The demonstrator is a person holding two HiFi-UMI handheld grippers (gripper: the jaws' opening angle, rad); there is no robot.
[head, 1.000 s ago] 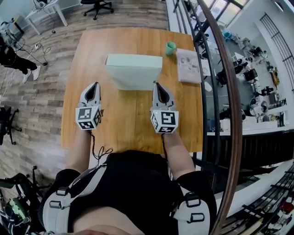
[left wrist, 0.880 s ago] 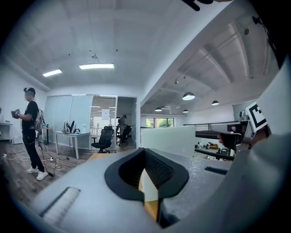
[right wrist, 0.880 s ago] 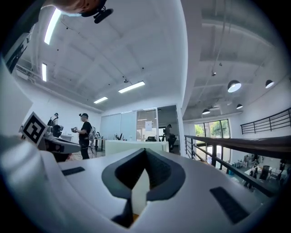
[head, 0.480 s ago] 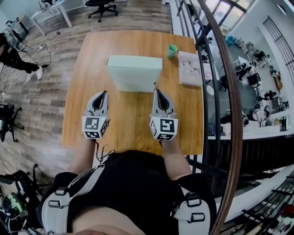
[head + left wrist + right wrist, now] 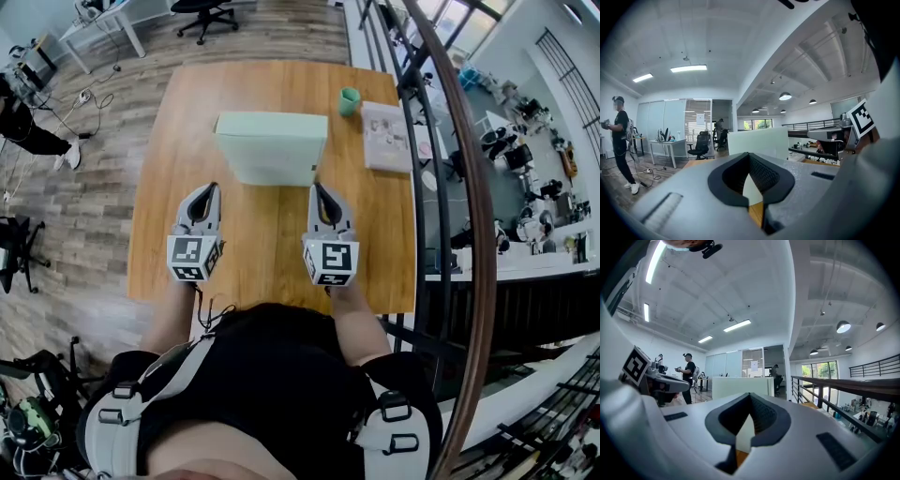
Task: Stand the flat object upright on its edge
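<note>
The flat object is a pale green box (image 5: 272, 150) that stands upright on its long edge in the middle of the wooden table (image 5: 272, 234). It appears as a pale panel (image 5: 759, 142) in the left gripper view and again (image 5: 740, 386) in the right gripper view. My left gripper (image 5: 214, 187) is shut and empty, a little short of the box's left end. At the box's right end, my right gripper (image 5: 315, 187) is shut too, with nothing held. Neither gripper touches the box.
A green cup (image 5: 349, 98) and a printed booklet (image 5: 385, 134) lie at the table's far right. A railing (image 5: 469, 187) runs along the right side. A person (image 5: 619, 136) stands off to the left, by desks and an office chair (image 5: 199, 11).
Both grippers have drawn back a little from the box toward the table's near edge, and the left one has shifted right. The box has stayed upright.
</note>
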